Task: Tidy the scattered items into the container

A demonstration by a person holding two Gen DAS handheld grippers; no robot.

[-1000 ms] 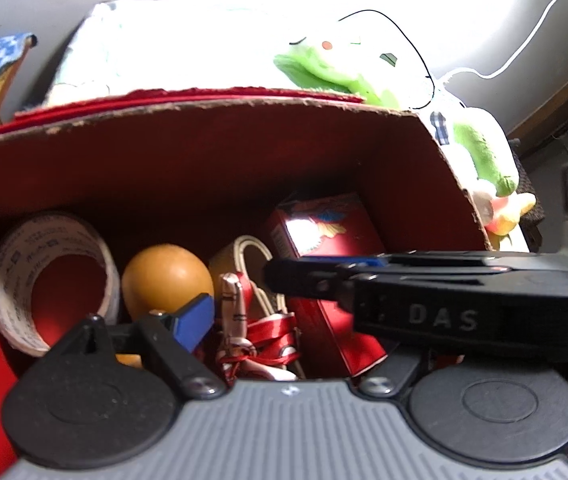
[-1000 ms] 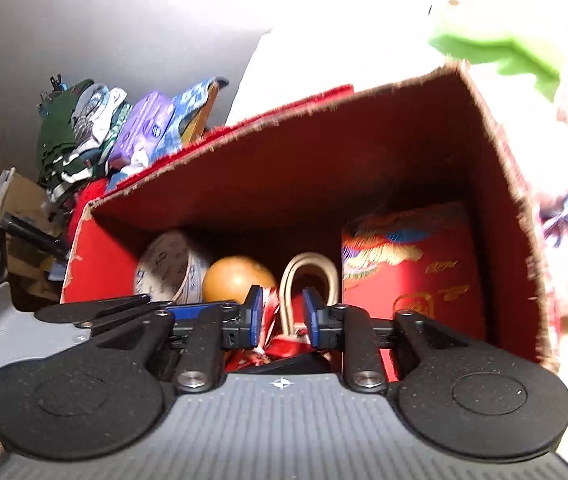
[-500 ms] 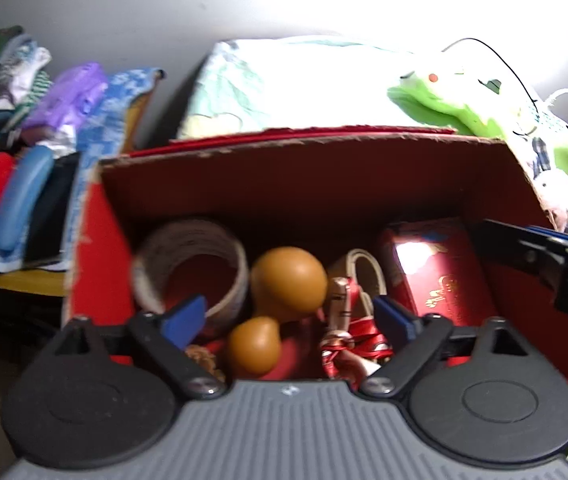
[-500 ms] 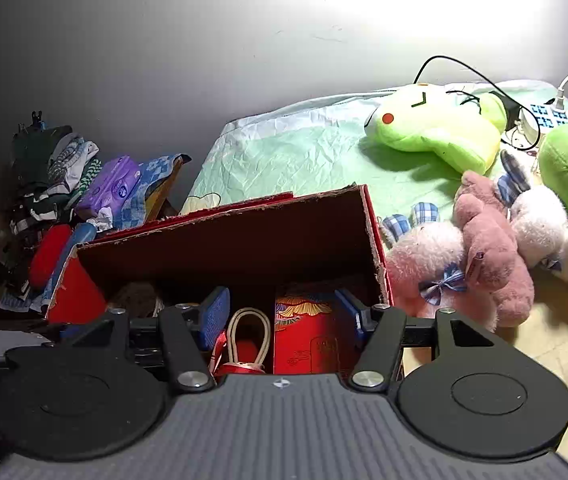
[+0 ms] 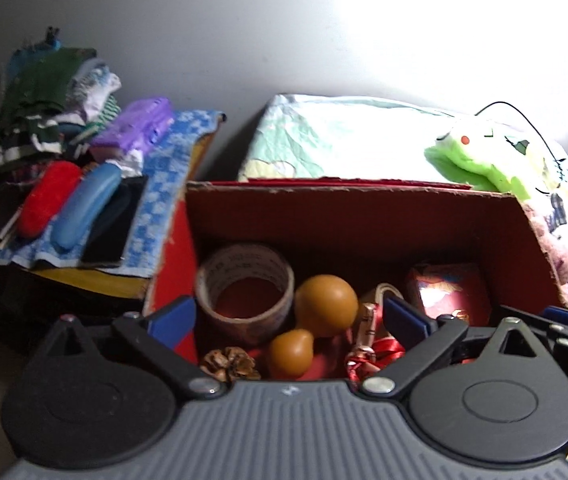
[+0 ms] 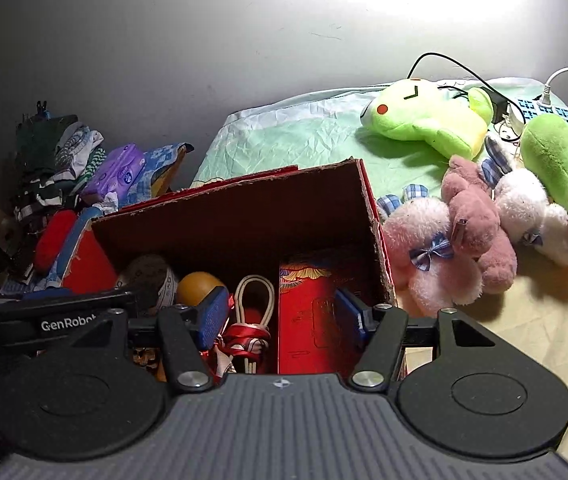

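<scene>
Over the red box (image 5: 356,216) | I see both grippers empty: left gripper (image 5: 290,322) and right gripper (image 6: 281,314) jaws just opening, wide apart | tape roll (image 5: 245,292), gourd (image 5: 316,316), red packet (image 6: 312,312) inside.

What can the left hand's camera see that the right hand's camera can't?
Only the left wrist view shows the pine cone and the small lower bulb of the gourd.

Only the right wrist view shows the pink plush toy, the white plush toy and the power strip.

Both show the red box holding the tape roll, the gourd's round top, the red packet, and the frog plush behind it.
</scene>
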